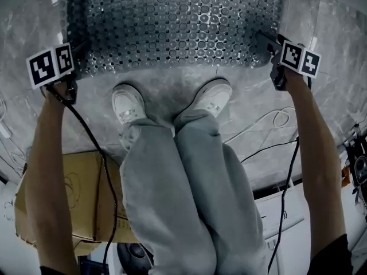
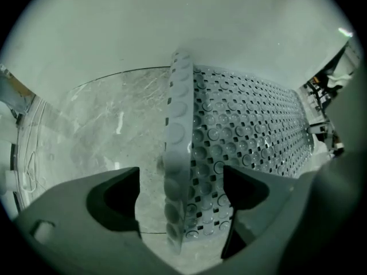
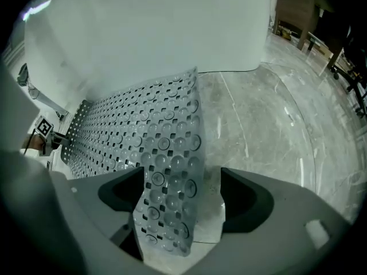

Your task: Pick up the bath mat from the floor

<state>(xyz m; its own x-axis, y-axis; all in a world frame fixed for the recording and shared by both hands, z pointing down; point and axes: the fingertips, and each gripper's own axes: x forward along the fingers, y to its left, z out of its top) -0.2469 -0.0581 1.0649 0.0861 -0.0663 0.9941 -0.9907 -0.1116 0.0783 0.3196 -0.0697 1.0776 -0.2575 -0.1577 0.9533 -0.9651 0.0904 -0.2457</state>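
Observation:
A translucent grey bath mat [image 1: 172, 22] with holes and suction cups spreads across the marble floor [image 1: 327, 33] ahead of the person's shoes. My left gripper [image 1: 77, 62] is at its near left corner. In the left gripper view the mat's [image 2: 246, 125] raised edge stands between the wide-apart jaws of the left gripper [image 2: 180, 196], with a gap on each side. My right gripper [image 1: 272, 47] is at the near right corner. In the right gripper view the mat's [image 3: 132, 130] curled corner hangs between the jaws of the right gripper [image 3: 183, 202], which do not press on it.
The person's white shoes [image 1: 127, 105] [image 1: 213, 96] stand just behind the mat's near edge. A cardboard box [image 1: 80, 199] lies at the lower left. Loose cables [image 1: 275, 119] trail on the floor at the right. A white wall [image 2: 172, 22] rises beyond the mat.

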